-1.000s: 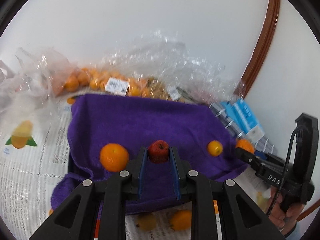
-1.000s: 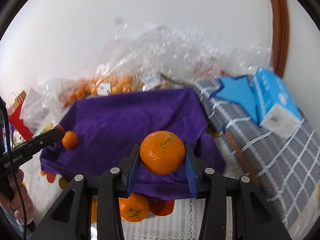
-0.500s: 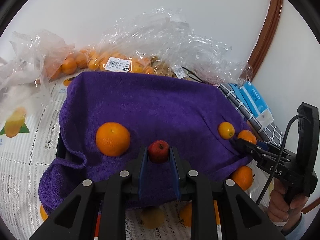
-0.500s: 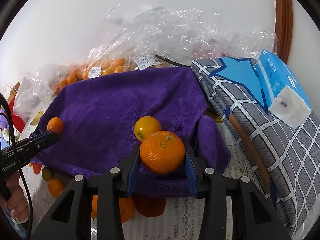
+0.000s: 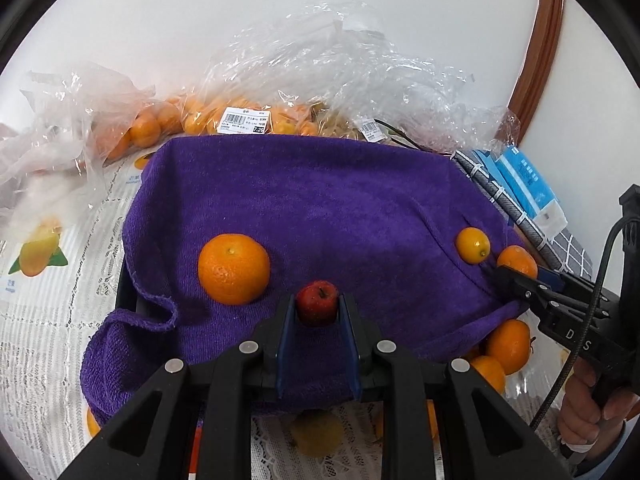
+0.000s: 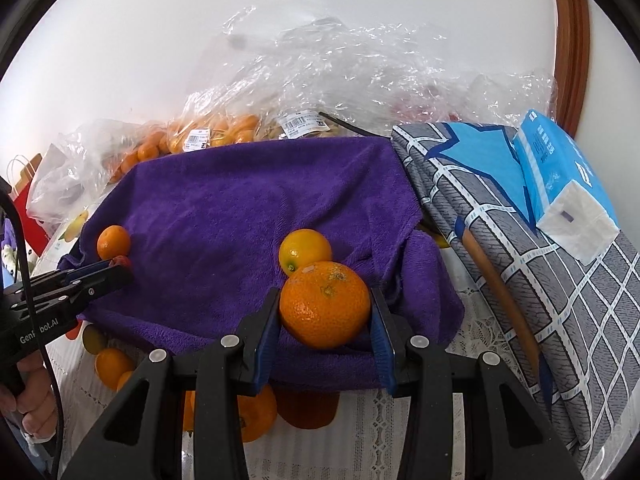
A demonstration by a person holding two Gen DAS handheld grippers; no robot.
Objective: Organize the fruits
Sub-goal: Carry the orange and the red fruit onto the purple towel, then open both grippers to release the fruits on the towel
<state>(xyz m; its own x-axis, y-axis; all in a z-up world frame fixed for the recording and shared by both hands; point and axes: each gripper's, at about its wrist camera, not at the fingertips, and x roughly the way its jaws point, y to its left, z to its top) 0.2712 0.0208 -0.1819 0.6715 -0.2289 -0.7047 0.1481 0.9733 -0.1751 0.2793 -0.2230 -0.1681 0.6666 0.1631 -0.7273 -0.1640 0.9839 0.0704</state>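
My left gripper (image 5: 317, 306) is shut on a small red apple-like fruit (image 5: 317, 302), low over the near edge of a purple towel (image 5: 320, 208). An orange (image 5: 234, 268) lies on the towel just left of it. At the towel's right side my right gripper (image 6: 325, 310) is shut on a larger orange (image 6: 325, 306), beside a small yellow-orange citrus (image 6: 304, 249) that rests on the cloth. In the left wrist view the right gripper (image 5: 516, 270) shows at the right edge with its orange (image 5: 517, 260). In the right wrist view the left gripper (image 6: 114, 268) shows at the left.
Clear plastic bags of small oranges (image 5: 168, 124) lie behind the towel against the wall. Loose oranges (image 5: 508, 346) sit on the lace tablecloth (image 5: 52, 320) near the towel's front. A grey checked cushion (image 6: 500, 240) with a blue tissue pack (image 6: 560, 176) rises at the right.
Both grippers have come lower and closer over the purple towel, each still holding its fruit. The towel and the fruits on it now fill more of both views.
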